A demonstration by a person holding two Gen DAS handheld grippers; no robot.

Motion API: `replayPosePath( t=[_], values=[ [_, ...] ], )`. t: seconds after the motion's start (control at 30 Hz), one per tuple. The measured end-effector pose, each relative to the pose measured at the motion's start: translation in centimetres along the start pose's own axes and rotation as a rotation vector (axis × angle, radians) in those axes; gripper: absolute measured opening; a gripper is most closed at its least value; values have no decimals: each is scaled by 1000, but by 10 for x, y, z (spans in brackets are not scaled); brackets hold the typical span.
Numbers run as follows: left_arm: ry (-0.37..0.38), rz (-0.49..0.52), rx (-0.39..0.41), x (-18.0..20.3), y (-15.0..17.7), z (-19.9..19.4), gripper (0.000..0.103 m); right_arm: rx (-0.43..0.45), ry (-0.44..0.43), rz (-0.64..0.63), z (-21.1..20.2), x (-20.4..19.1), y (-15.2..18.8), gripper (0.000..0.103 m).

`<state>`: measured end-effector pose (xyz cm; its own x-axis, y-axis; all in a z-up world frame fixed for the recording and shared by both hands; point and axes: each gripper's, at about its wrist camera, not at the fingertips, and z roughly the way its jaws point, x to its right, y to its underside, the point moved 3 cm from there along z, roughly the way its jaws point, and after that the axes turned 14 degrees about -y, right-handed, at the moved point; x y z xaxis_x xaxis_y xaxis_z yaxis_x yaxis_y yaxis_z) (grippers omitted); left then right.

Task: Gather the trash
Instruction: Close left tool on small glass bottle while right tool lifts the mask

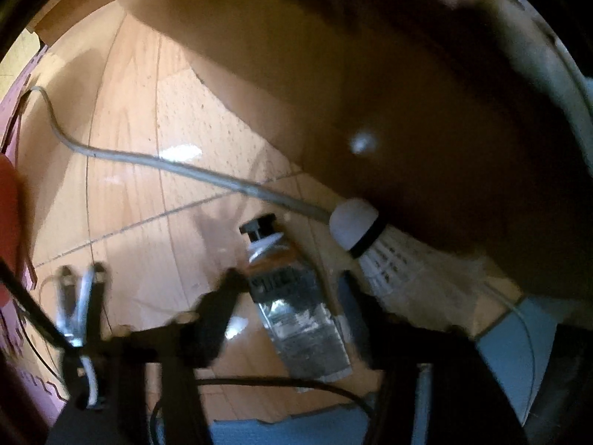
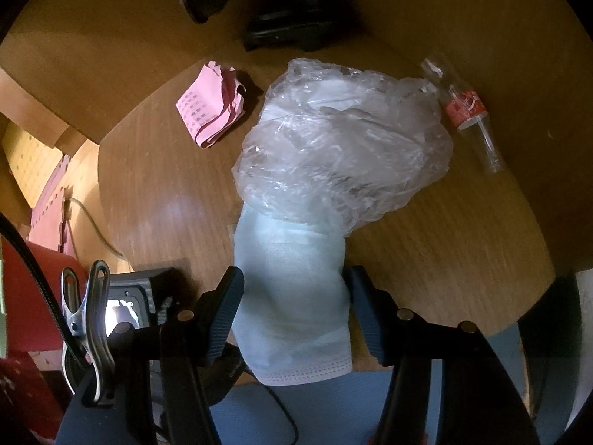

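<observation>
Trash pick-up at a wooden bench: left gripper carries a squeezed tube, right gripper straddles a face mask

Left gripper (image 1: pixel 292 296): fingers (image 1: pixel 218 304) closed narrow on a crumpled metal tube (image 1: pixel 296 307) with a black cap, held over the wooden floor (image 1: pixel 148 185); a shuttlecock (image 1: pixel 374 244) sits just beside the tube to the right, and a grey cable (image 1: pixel 148 159) runs across the floor. View is blurred. Right gripper (image 2: pixel 292 296): fingers (image 2: pixel 226 304) spread wide, one on each side of a light blue face mask (image 2: pixel 292 289) that overhangs the near edge of the bench (image 2: pixel 166 193); contact with the mask cannot be confirmed. A crumpled clear plastic bag (image 2: pixel 344 141) overlaps the mask's far end. Crumpled pink paper (image 2: pixel 211 111) lies left of the bag, an empty red-labelled bottle (image 2: pixel 467 111) right of it
</observation>
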<state>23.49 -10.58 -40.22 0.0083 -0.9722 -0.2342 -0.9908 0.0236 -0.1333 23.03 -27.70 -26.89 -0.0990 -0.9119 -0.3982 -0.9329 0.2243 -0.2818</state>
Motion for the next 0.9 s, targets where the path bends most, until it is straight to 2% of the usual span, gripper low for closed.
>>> replayPosePath(
  t=[0.17, 0.27, 0.33, 0.43, 0.63, 0.9],
  values=[
    [67, -34, -33, -7, 0, -2, 40, -6, 28, -35, 2, -4, 3, 59],
    [92, -51, -39, -14, 0, -4, 40, -8, 63, -34, 2, -4, 2, 48],
    [107, -71, -39, -23, 1, -7, 39, -5, 75, -23, 0, -1, 1, 36],
    [129, -101, -25, -37, -1, -18, 39, -2, 69, -12, 0, 0, 1, 28],
    [146, -151, 19, -62, -5, -48, 39, -2, 9, 13, -1, 2, 1, 23],
    [173, -229, 83, -101, -8, -95, 39, -14, -76, 26, -10, -7, 3, 22]
  ],
)
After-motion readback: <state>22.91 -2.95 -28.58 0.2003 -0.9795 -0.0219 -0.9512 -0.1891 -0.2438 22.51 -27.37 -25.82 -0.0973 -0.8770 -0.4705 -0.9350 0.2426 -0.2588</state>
